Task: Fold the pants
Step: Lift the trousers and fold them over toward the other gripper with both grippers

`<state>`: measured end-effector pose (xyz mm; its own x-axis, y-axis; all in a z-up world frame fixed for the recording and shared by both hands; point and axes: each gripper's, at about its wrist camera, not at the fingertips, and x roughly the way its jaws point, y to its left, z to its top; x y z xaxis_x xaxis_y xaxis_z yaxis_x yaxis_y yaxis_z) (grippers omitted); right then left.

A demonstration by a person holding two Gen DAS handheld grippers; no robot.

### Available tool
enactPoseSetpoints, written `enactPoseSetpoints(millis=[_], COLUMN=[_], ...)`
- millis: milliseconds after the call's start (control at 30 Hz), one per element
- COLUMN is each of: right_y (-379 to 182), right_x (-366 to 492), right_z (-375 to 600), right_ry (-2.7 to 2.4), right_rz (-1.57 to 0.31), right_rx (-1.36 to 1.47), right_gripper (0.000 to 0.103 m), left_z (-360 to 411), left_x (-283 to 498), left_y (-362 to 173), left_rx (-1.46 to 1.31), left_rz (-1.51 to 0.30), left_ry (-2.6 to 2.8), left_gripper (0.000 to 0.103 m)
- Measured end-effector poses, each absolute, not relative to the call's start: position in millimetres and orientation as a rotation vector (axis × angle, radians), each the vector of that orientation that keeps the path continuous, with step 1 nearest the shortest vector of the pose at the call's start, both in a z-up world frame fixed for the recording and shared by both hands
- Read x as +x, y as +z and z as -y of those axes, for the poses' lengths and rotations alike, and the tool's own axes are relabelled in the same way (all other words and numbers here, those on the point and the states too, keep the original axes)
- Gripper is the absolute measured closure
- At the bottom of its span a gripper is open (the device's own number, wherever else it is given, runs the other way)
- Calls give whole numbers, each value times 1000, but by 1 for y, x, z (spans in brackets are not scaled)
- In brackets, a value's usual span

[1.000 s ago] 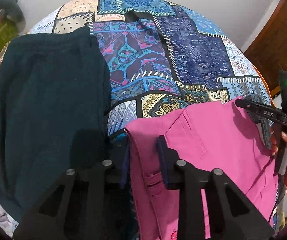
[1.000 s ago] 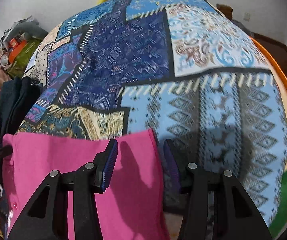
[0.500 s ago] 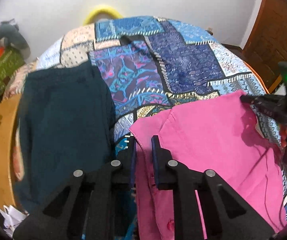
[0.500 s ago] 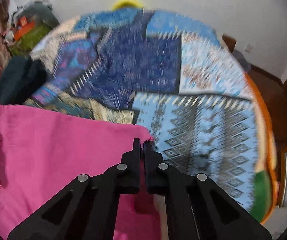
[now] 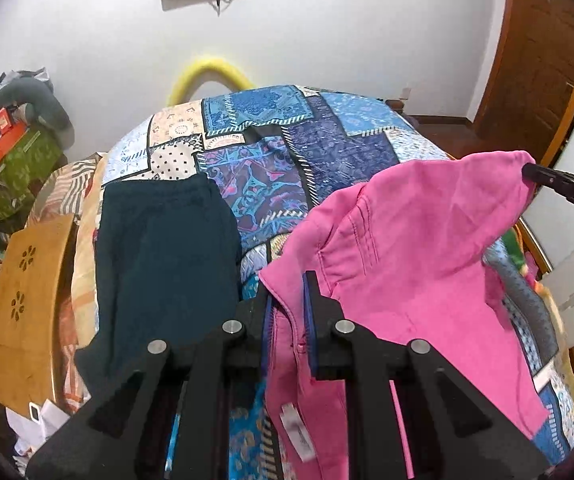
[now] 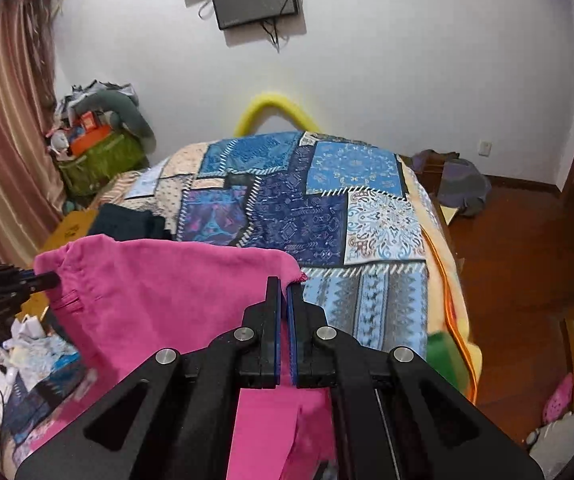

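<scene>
**Pink Pants Lifted at Both Corners, Fold Not Yet Made**

While the waistband edge was held up off the bed [image 6: 383,224], the pink pants [image 5: 407,248] were stretched between the two tools and hung above the near part of the patchwork bedspread [image 5: 327,148]. The left tool [image 5: 289,312] was pinched on the left corner of the garment, with a thick fold of pink cloth caught between its pads. The right tool [image 6: 283,308] was pressed almost fully together on the right corner, a thin edge of fabric being gripped there. The jaws of the left tool had just been closing, with the cloth between them.

The rest of the garment was draped downward toward the near edge of the bed, its lower part being hidden below the tools. A dark green garment [image 5: 163,248] was laid flat on the left side of the bed, apart from the pink one.

As far as could be judged, only the pick-up had been completed. No crease had yet been formed; the cloth remained to be carried over, laid down, and folded on the bed.
</scene>
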<state>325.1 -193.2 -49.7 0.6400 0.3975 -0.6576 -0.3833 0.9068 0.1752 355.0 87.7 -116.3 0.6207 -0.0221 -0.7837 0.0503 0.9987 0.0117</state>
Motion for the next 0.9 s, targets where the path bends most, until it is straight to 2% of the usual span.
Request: enactPoseSetpoints(millis=[433,900], right_y=[-69,-142], right_x=[221,142], right_z=[225,223], right_ry=[432,428], right_rz=[-769,-903], right_rx=[49,1], right_gripper=[101,100], left_z=[-60,-59], left_x=[264,209], left_y=[-120,-181], left_rx=[120,135], left_rz=[-875,-1016], left_ry=[-91,-107], left_gripper=[89,89])
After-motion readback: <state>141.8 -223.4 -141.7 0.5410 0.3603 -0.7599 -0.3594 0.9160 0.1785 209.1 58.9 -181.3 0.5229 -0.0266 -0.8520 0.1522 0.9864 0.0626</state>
